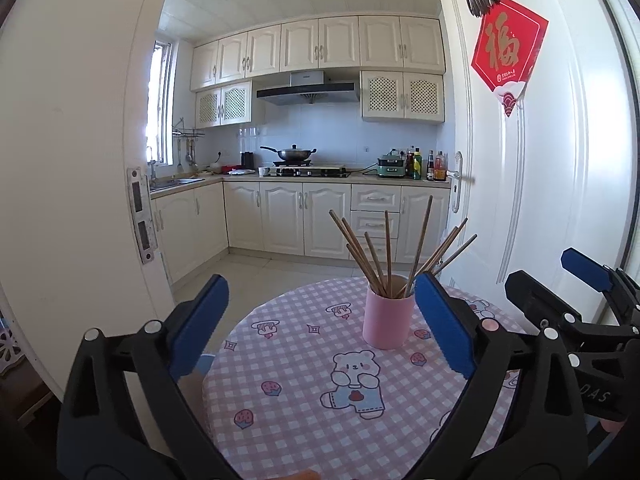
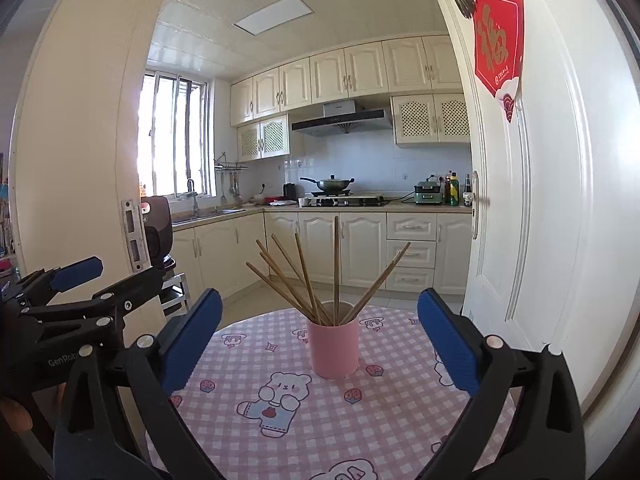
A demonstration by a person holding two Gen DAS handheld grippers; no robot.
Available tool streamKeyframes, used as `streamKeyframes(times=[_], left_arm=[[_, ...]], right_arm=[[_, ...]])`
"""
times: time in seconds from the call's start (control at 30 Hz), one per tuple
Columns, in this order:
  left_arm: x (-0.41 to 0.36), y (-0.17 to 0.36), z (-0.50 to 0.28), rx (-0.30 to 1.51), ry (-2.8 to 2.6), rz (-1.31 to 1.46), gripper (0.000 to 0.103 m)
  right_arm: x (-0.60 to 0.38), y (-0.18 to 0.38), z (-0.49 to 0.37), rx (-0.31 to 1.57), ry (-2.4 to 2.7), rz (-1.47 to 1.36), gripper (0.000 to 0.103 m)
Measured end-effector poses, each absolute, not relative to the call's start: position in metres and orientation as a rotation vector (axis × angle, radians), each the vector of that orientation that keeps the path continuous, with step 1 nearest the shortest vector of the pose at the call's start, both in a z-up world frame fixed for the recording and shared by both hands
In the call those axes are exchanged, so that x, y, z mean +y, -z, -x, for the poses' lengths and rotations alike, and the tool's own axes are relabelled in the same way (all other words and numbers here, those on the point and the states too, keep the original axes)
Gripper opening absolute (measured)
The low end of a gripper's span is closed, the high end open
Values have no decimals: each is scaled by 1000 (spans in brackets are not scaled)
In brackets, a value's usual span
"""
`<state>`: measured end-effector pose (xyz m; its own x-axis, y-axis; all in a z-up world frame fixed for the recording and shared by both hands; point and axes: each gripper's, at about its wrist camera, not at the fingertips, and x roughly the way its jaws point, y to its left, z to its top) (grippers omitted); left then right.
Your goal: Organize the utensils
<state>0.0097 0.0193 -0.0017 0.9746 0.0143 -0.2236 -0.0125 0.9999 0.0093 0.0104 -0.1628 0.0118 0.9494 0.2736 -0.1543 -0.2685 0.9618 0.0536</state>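
A pink cup (image 1: 387, 322) stands upright on a round table with a pink checked cloth (image 1: 304, 412). Several brown chopsticks (image 1: 382, 252) stand fanned out in it. In the right wrist view the cup (image 2: 334, 350) and chopsticks (image 2: 316, 280) are centred ahead. My left gripper (image 1: 320, 328) is open and empty, held short of the cup, which sits towards its right finger. My right gripper (image 2: 320, 344) is open and empty, with the cup between and beyond its fingers. The right gripper also shows in the left wrist view (image 1: 560, 292), and the left one in the right wrist view (image 2: 88, 284).
A white door (image 1: 532, 184) with a red hanging (image 1: 508, 50) stands open just right of the table. A door frame (image 1: 92, 160) is on the left. Beyond is a kitchen with cabinets (image 1: 304, 220) and a stove with a wok (image 1: 294, 156).
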Motion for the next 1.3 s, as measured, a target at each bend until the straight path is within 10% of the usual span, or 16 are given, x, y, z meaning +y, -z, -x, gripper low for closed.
streamKeyframes(times=[1.3], left_arm=[[14,6,4,135,-28,-46,94]], right_arm=[[-167,-9,1,140,-234,-43,95]])
